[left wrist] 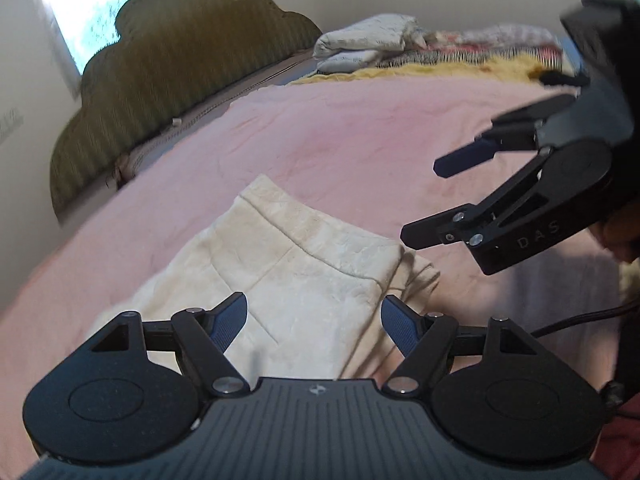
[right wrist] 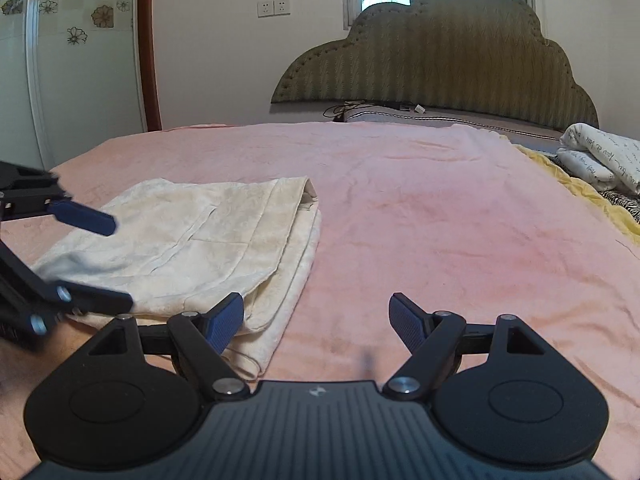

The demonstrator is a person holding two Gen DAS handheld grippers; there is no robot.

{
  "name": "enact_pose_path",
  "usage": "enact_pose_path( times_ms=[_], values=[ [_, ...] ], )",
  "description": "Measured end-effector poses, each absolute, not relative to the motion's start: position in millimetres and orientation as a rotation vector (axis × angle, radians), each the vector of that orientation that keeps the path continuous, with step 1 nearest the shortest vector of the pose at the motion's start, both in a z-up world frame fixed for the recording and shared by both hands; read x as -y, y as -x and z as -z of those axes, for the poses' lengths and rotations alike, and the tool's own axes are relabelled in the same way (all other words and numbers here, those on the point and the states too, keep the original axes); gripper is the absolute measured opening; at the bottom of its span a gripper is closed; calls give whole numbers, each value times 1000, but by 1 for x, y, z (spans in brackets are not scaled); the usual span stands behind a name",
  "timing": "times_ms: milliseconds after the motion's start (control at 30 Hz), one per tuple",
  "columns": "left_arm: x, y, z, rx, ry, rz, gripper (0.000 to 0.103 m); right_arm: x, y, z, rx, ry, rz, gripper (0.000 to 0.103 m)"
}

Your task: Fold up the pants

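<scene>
Folded cream pants (right wrist: 192,240) on a pink blanket (right wrist: 440,220), both grippers hovering with jaws apart

The pants lie toward the blanket's left edge. The right gripper (right wrist: 316,320) sits low in front, nothing between its blue pads, its left pad over the pants' near corner. The left gripper (right wrist: 104,260) reaches in from the left edge above the pants. An olive headboard (right wrist: 440,60) stands beyond the far edge; folded bedding (right wrist: 600,156) lies at the right edge

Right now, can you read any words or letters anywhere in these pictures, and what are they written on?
"DAS": pale letters on the side of the black right gripper, seen from the left wrist.
Cursive black writing on the folded white bedding: too small to read.
Small logo mark on the black ribbed gripper body: a symbol, no letters.
Nothing readable on the folded cream pants.
</scene>
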State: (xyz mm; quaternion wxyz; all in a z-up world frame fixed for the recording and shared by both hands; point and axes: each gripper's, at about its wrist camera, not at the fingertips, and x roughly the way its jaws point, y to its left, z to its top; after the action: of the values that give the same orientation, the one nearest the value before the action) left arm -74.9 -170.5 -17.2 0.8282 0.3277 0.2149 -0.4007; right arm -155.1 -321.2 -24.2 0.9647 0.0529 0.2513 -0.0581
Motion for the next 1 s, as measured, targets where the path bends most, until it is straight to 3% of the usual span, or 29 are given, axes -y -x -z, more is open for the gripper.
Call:
enact_pose_path(
  times_ms=[333,500,667,1000],
  values=[
    [191,78,35,-408,-827,872,55,313,159,24,-449,-90,64,80],
    [191,70,34,-478,-743,924,27,306,158,22,-454,-70,15,80],
    [181,63,30,-490,-645,941,21,296,156,16,-416,-55,-40,76],
    [172,48,18,-518,-503,948,20,256,140,16,-414,466,5,76]
  ],
)
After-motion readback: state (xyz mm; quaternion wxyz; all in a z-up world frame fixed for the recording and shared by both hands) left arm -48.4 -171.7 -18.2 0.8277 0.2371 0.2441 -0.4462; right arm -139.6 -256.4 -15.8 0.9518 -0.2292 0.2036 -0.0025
